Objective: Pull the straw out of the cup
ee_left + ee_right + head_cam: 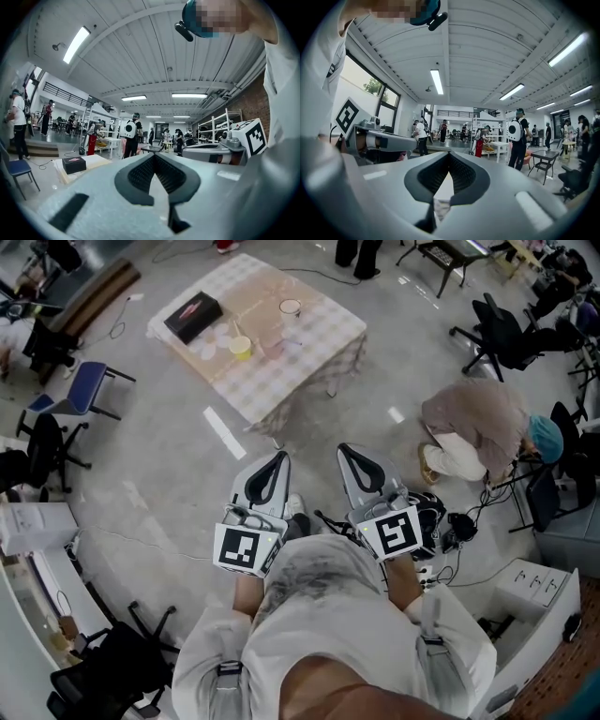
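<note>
Straw job: not begun. Both tongs are well short of the table (314, 357), so the step now is getting over to it.
Next move: come up to the table, find the cup with the straw, open one pair of tongs and pinch the straw. The other pair may have to hold the cup down.
Floor (159, 456): wide and bare on the way to the table, with lots of room to move.
Table: its near corner points at the tongs, and the cloth hangs over the edges.
Person (473, 418): crouched to the right of the table, out of the way.
Chair (84, 388): to the left of the table, well apart from it.
Box (193, 316): black, on the table's left side.
Left tongs (278, 457): jaws together, nothing in them.
Right tongs (349, 450): jaws together, nothing in them.
Cups: a yellow cup (241, 347) near the table's middle and a white cup (291, 307) near its far edge.
Straw: too small to see from here. I think it is in a cup on the table.
</note>
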`<action>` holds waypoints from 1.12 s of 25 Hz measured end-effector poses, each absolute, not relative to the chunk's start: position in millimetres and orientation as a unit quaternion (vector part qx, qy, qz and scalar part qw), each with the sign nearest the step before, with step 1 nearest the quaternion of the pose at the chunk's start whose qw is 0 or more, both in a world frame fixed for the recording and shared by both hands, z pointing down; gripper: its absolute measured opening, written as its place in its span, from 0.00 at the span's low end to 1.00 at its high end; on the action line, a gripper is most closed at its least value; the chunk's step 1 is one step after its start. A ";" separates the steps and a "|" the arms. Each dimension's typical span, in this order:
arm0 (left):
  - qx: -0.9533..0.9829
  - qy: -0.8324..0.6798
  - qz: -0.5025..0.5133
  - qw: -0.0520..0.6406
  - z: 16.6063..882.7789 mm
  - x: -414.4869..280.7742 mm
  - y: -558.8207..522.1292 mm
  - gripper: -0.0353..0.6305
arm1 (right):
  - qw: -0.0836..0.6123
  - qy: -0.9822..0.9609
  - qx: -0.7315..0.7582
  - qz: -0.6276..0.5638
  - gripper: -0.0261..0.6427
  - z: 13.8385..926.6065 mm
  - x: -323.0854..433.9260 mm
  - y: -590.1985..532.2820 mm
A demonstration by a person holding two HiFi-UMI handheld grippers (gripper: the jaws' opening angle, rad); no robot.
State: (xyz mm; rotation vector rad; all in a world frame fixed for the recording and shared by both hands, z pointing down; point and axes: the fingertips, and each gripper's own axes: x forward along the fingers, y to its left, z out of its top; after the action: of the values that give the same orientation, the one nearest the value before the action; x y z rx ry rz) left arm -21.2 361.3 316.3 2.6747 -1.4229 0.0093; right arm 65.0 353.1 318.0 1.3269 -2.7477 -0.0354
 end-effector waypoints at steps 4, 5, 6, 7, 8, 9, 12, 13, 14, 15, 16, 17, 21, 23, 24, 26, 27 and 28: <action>0.884 -0.464 0.005 0.061 318.8 -34.4 337.3 0.06 | 0.049 -0.897 0.440 -0.010 0.05 318.9 52.3 329.9; 0.885 -0.462 0.005 0.061 319.1 -37.4 332.2 0.06 | 0.051 -0.896 0.442 -0.009 0.05 319.2 49.3 325.2; 0.886 -0.459 0.005 0.062 319.1 -40.3 327.2 0.06 | 0.053 -0.895 0.444 -0.008 0.05 319.6 46.4 320.6; 0.887 -0.457 0.004 0.062 318.9 -43.3 322.5 0.06 | 0.056 -0.893 0.446 -0.008 0.05 319.7 43.4 316.3; 0.888 -0.455 0.003 0.061 318.5 -46.4 318.1 0.06 | 0.057 -0.892 0.448 -0.009 0.05 319.1 40.4 312.1; 0.889 -0.453 0.003 0.060 317.8 -49.8 313.9 0.06 | 0.058 -0.891 0.451 -0.011 0.05 318.0 37.5 308.4; 0.893 -0.447 0.002 0.057 315.1 -59.1 303.2 0.06 | 0.058 -0.886 0.460 -0.016 0.05 313.7 30.1 300.1; 0.894 -0.444 0.002 0.057 314.5 -61.9 300.2 0.06 | 0.057 -0.884 0.464 -0.015 0.05 313.1 27.7 298.0; 0.895 -0.442 0.002 0.058 314.2 -64.6 297.2 0.06 | 0.056 -0.883 0.467 -0.013 0.05 313.2 25.3 295.9; 0.896 -0.439 0.001 0.059 314.2 -67.0 294.2 0.06 | 0.057 -0.882 0.468 -0.011 0.05 313.8 22.8 293.8; 0.897 -0.438 0.000 0.059 314.5 -69.0 291.4 0.06 | 0.058 -0.881 0.469 -0.010 0.05 314.6 20.4 291.9; 0.898 -0.436 0.000 0.059 314.8 -70.5 288.6 0.06 | 0.059 -0.881 0.470 -0.009 0.05 315.1 18.4 289.9; 0.902 -0.428 -0.002 0.061 315.4 -71.7 280.0 0.06 | 0.060 -0.878 0.475 -0.012 0.05 312.1 15.0 282.2; 0.904 -0.424 -0.001 0.062 315.9 -71.1 275.4 0.06 | 0.054 -0.877 0.478 -0.017 0.05 309.0 14.2 277.1; 0.904 -0.422 -0.001 0.062 315.9 -70.6 273.2 0.06 | 0.052 -0.876 0.480 -0.017 0.05 308.6 14.3 274.8; 0.905 -0.421 -0.002 0.062 315.5 -69.7 269.7 0.06 | 0.061 -0.875 0.480 -0.011 0.05 312.8 15.6 271.9; 0.905 -0.421 -0.001 0.063 315.3 -69.3 267.7 0.06 | 0.064 -0.875 0.480 -0.009 0.05 314.1 16.1 269.9; 0.905 -0.421 -0.001 0.063 315.4 -69.0 265.2 0.06 | 0.062 -0.876 0.479 -0.009 0.05 314.1 16.2 267.0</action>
State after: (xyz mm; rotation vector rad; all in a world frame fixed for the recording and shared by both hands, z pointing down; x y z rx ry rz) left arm -69.0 265.2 315.4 2.7338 -1.2732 -0.0026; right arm 16.2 267.0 314.1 1.4474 -2.6467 -0.0287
